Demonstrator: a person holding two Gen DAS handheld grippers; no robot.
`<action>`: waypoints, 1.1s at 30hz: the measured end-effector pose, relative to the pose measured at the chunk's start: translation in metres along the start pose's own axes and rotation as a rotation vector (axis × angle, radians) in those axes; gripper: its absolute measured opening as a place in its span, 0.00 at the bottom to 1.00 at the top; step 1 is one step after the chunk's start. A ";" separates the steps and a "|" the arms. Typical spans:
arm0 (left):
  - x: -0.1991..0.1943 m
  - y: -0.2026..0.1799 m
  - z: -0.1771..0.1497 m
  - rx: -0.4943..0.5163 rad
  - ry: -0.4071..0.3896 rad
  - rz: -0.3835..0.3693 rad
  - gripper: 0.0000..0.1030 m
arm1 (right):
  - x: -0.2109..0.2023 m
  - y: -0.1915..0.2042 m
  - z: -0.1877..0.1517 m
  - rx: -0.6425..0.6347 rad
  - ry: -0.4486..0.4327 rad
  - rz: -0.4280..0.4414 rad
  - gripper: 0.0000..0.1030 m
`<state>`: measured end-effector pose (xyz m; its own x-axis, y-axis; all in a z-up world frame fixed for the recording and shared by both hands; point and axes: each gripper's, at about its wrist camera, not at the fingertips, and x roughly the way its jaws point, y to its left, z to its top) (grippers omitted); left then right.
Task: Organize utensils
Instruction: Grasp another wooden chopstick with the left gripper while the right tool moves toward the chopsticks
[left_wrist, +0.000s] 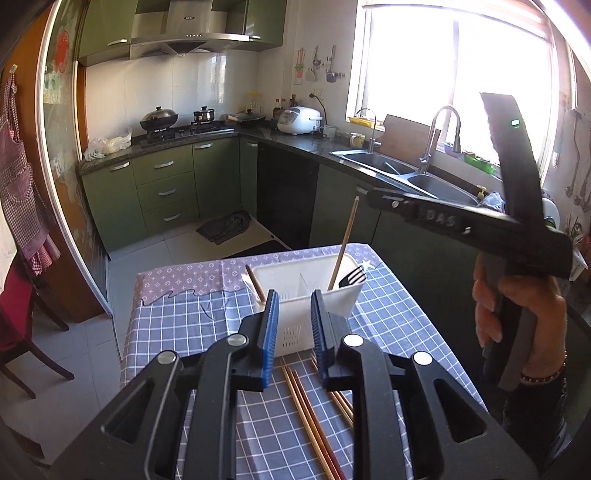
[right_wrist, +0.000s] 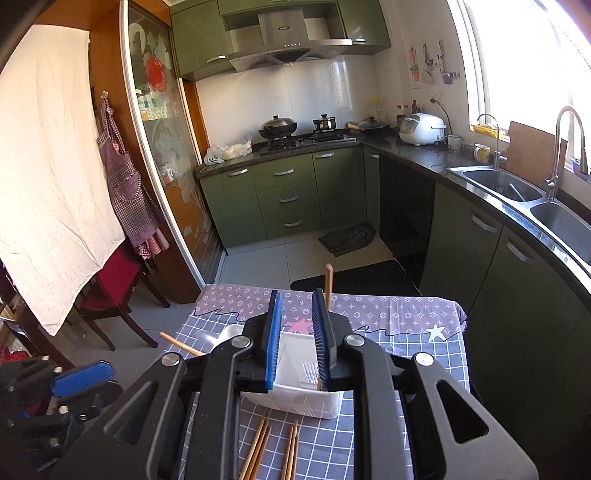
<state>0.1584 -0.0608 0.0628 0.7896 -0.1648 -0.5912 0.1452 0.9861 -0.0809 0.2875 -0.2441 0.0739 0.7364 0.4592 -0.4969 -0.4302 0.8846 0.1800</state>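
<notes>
- Two grippers, left gripper (left_wrist: 293, 295) and right gripper (right_wrist: 296, 295), jaws parted, nothing held.
- White caddy (left_wrist: 295, 314) on checked tablecloth (left_wrist: 173, 325); loose chopsticks (left_wrist: 314, 424) lying just before it.

text: "DAS" | on: right tongs (left_wrist: 443, 220) black body

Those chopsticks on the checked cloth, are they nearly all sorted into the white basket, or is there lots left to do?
Partly done. The white basket already holds two chopsticks standing up and a black fork. Nothing is in hand: the left gripper and right gripper both stand slightly open and empty. Left to do: several loose chopsticks lie on the tablecloth in front of the basket.
</notes>
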 end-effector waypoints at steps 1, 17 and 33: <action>0.001 0.001 -0.005 -0.007 0.017 -0.005 0.17 | -0.012 0.001 -0.006 -0.006 -0.009 0.003 0.24; 0.126 0.001 -0.101 -0.144 0.441 0.012 0.17 | -0.005 -0.068 -0.188 0.078 0.293 -0.140 0.34; 0.189 0.000 -0.123 -0.188 0.602 0.071 0.13 | 0.006 -0.078 -0.207 0.111 0.330 -0.115 0.35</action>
<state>0.2340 -0.0897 -0.1470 0.3116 -0.1110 -0.9437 -0.0455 0.9903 -0.1315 0.2176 -0.3271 -0.1194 0.5606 0.3215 -0.7631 -0.2822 0.9406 0.1889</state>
